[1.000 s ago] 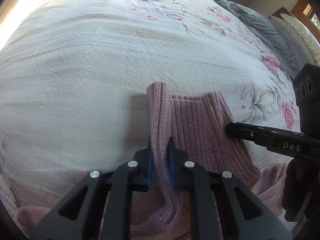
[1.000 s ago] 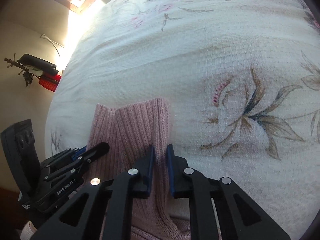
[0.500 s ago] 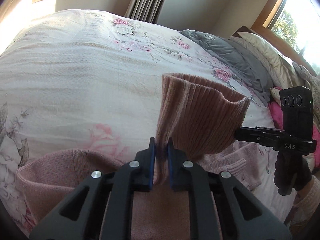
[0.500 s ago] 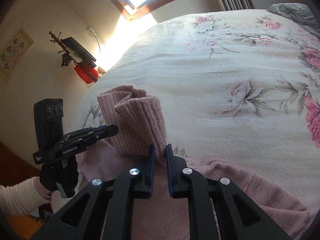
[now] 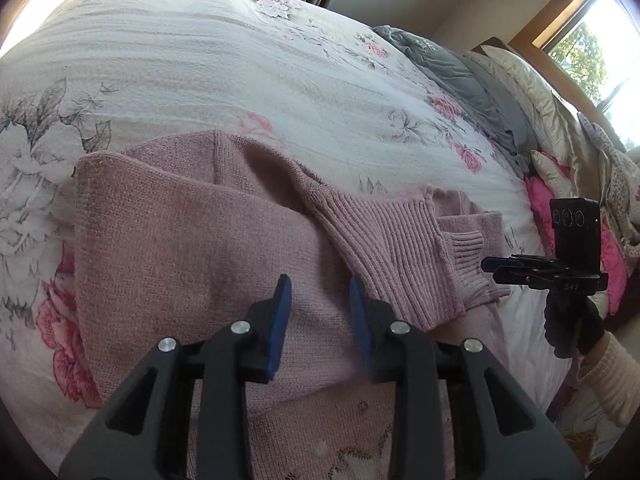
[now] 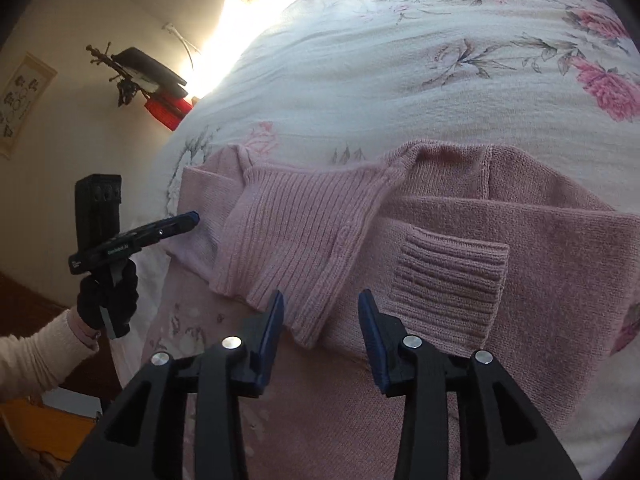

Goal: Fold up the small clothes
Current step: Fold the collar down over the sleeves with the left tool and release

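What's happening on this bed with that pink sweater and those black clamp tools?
A person is folding a pink knit sweater laid out on a floral bedspread, using a handheld two-finger gripper in each hand. Both the left gripper and the right gripper are open and hold nothing. The ribbed collar lies folded over the body, and a ribbed sleeve cuff rests on top beside it.

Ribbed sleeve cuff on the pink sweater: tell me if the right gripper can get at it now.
Probably yes. The right gripper is open, just short of the ribbed cuff, which lies flat on top of the sweater with nothing covering it.
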Action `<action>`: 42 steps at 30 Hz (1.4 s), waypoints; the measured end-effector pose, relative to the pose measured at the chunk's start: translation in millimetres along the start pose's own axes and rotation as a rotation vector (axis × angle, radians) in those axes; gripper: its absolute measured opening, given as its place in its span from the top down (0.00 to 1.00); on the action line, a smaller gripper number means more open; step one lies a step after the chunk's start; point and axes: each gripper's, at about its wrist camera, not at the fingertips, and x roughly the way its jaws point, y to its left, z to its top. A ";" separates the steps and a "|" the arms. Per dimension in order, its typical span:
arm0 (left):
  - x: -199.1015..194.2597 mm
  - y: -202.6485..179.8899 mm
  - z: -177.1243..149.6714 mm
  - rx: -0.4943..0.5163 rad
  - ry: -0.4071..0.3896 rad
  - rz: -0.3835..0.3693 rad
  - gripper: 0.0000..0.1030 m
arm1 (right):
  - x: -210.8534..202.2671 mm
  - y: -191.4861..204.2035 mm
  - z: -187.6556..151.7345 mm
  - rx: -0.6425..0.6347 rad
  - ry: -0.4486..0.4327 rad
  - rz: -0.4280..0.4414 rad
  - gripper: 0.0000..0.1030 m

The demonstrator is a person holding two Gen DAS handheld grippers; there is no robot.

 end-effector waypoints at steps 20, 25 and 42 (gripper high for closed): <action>80.8 -3.6 58.8 -0.137 0.059 0.056 0.90 | 74.6 -22.4 65.9 0.158 0.003 -0.108 0.89; 58.3 -8.1 44.1 -0.118 0.029 0.057 0.78 | 58.4 -16.7 52.7 0.169 -0.037 -0.079 0.71; 56.5 -16.3 -20.7 -0.119 0.115 0.136 0.83 | 55.8 -4.6 -26.9 0.213 0.028 -0.103 0.87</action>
